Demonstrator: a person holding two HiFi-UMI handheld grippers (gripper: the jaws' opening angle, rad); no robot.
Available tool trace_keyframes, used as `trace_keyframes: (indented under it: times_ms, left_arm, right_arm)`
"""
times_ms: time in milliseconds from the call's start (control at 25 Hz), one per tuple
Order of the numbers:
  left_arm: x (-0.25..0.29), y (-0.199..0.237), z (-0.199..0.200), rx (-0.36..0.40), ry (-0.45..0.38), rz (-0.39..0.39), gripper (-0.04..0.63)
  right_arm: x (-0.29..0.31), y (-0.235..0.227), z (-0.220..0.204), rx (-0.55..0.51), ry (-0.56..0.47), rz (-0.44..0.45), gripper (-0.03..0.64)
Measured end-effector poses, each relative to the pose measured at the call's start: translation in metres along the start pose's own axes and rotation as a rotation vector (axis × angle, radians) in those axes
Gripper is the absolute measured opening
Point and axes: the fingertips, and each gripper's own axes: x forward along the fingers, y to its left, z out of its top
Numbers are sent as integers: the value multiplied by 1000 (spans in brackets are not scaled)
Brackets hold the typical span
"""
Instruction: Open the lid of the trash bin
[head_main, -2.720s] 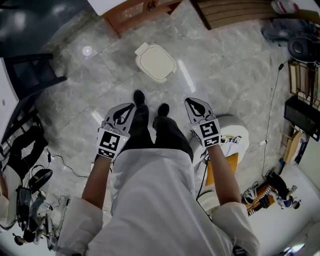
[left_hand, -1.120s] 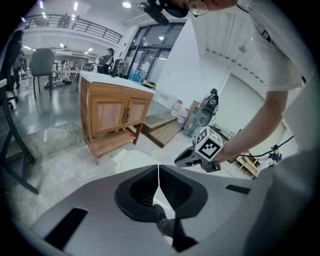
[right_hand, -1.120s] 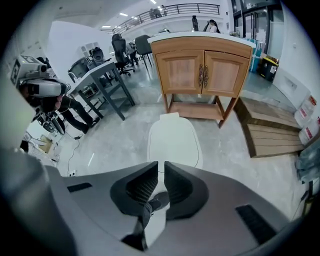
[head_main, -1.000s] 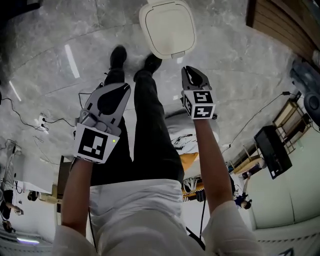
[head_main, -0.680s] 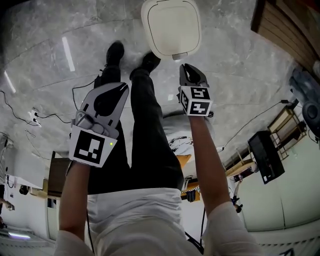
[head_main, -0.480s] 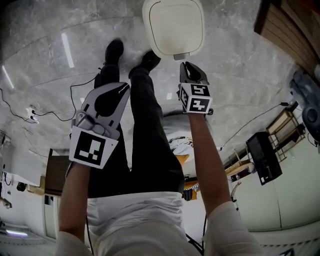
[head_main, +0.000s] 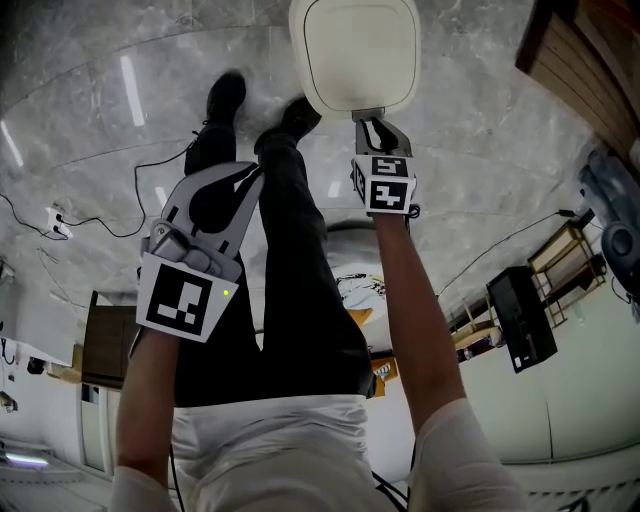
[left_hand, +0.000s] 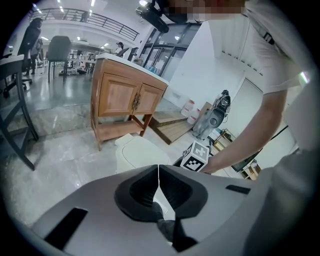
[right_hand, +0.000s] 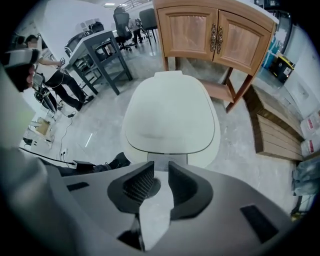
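Before the trash bin (head_main: 355, 60), on its near side, we hold our right gripper (head_main: 372, 128) with its tips right up against the small grey tab (right_hand: 167, 159) that juts from the front edge of the lid (right_hand: 170, 110). The cream lid lies flat and shut on the bin. Our right gripper view shows the two jaws a narrow gap apart, with only pale floor (head_main: 480, 130) showing through the gap. The tab sits just past the tips and is wider than the gap (we cannot tell whether the tips touch it), and nothing is clamped between them.

Our left gripper (head_main: 215, 200) hangs well back from the bin and to its left, over a dark trouser leg (head_main: 300, 260). Its jaws are pressed together, with only a thin seam between them, and they carry nothing. From its own camera the bin stands beyond the jaw tips.

Two black shoes (head_main: 225, 95) stand on the marble floor just beside the bin's near left corner. A thin black cable (head_main: 150, 168) trails across the floor farther left of the bin. Behind the bin, on its far side, stands a wooden cabinet (right_hand: 215, 30) on legs, its two doors closed.
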Motion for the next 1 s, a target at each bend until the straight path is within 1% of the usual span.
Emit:
trace_keyframes:
  times_ms: [120, 360, 520, 760, 880, 1000]
  left_arm:
    - [0, 2, -3, -4, 4, 2, 18]
    - [-2, 2, -9, -18, 0, 10, 18]
    - [-1, -1, -9, -23, -2, 13, 18]
    - [-3, -14, -4, -7, -10, 9, 18]
    - [-8, -22, 3, 0, -17, 11, 18]
    - [-18, -28, 13, 24, -27, 15, 18]
  right_arm:
    - [6, -1, -3, -15, 15, -26, 94]
    - [7, 0, -6, -35, 4, -61, 95]
    - [9, 0, -5, -28, -9, -54, 95]
    - [6, -2, 2, -9, -8, -11, 94]
    - [-11, -8, 11, -20, -32, -16, 89]
    - [-40, -9, 24, -25, -72, -15, 86]
